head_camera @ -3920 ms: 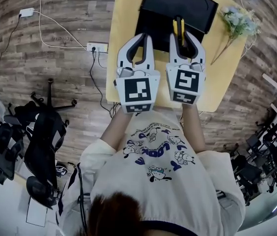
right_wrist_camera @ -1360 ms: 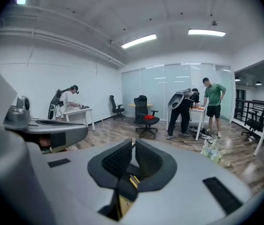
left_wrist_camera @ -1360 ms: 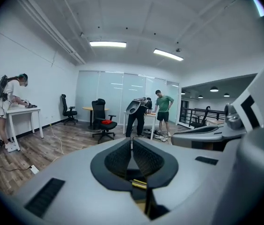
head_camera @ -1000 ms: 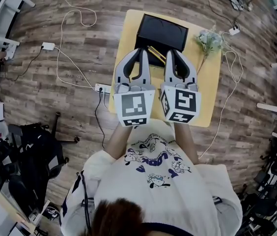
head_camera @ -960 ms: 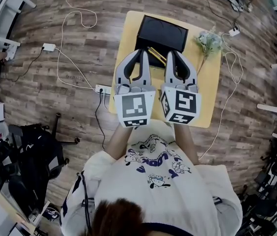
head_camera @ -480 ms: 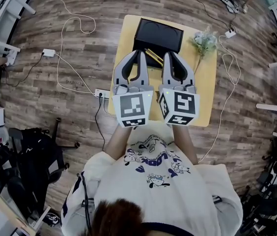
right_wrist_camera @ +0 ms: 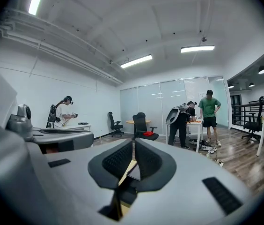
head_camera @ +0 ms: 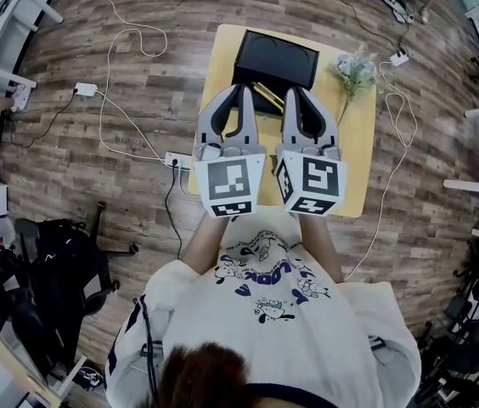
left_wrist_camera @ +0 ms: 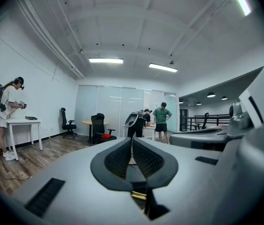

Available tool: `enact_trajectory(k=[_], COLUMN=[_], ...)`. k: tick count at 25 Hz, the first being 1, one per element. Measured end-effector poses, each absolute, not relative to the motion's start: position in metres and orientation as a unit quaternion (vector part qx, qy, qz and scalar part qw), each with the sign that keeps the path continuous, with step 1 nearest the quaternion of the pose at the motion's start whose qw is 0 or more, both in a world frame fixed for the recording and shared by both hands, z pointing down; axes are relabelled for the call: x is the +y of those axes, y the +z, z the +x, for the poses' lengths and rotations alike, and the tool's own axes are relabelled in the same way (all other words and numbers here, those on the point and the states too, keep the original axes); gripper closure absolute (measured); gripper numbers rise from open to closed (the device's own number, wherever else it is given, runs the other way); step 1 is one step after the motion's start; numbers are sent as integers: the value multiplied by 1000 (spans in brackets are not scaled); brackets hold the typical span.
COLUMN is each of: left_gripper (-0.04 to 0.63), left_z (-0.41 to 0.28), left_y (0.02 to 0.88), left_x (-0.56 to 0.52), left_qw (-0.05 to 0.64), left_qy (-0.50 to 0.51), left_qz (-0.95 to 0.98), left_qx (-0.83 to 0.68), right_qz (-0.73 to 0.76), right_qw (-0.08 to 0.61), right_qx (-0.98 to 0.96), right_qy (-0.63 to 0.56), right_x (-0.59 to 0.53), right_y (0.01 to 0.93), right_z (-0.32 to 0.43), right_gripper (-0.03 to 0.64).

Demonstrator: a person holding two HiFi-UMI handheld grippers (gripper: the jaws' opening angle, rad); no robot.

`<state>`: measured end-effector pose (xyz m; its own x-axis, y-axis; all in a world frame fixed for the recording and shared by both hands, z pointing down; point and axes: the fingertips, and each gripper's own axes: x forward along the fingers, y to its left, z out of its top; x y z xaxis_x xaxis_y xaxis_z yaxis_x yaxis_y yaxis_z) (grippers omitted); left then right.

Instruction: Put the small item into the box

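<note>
1. An open office with a plank wood floor (head_camera: 95,49), a trailing white cable (head_camera: 119,25) and a power strip (head_camera: 177,158). A yellow table (head_camera: 365,155) carries a black box (head_camera: 275,58) and a flower sprig (head_camera: 354,65).
2. The blue print on the person's shirt (head_camera: 265,270) is too warped to read.
3. The left tongs (left_wrist_camera: 132,139) and the right tongs (right_wrist_camera: 134,142) both have their jaws pressed together, gripping nothing.
4. The yellow small item (head_camera: 267,96) lies on the box's dark near part, between the two tongs' tips.

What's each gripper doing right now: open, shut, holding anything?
Left gripper: closed, nothing between its jaws.
Right gripper: closed, nothing between its jaws.
</note>
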<state>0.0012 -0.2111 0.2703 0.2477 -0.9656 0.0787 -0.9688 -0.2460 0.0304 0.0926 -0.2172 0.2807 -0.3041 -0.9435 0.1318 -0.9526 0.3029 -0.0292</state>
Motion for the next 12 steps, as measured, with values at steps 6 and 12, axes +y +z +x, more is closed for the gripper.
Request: enact_trajectory(k=[6,12], left_gripper=[572,572], left_z=[2,4], left_y=[268,269], left_x=[-210,-210], left_qw=[35,35], left_qy=[22,22], left_qz=[790,791], left_qx=[-611,-611], right_qz=[586,582], right_qw=[48,51], right_qx=[-807,-810], right_qy=[50,49], right_x=[-217,-216], right_y=[280,281], right_z=[91,89], right_gripper=[578,578])
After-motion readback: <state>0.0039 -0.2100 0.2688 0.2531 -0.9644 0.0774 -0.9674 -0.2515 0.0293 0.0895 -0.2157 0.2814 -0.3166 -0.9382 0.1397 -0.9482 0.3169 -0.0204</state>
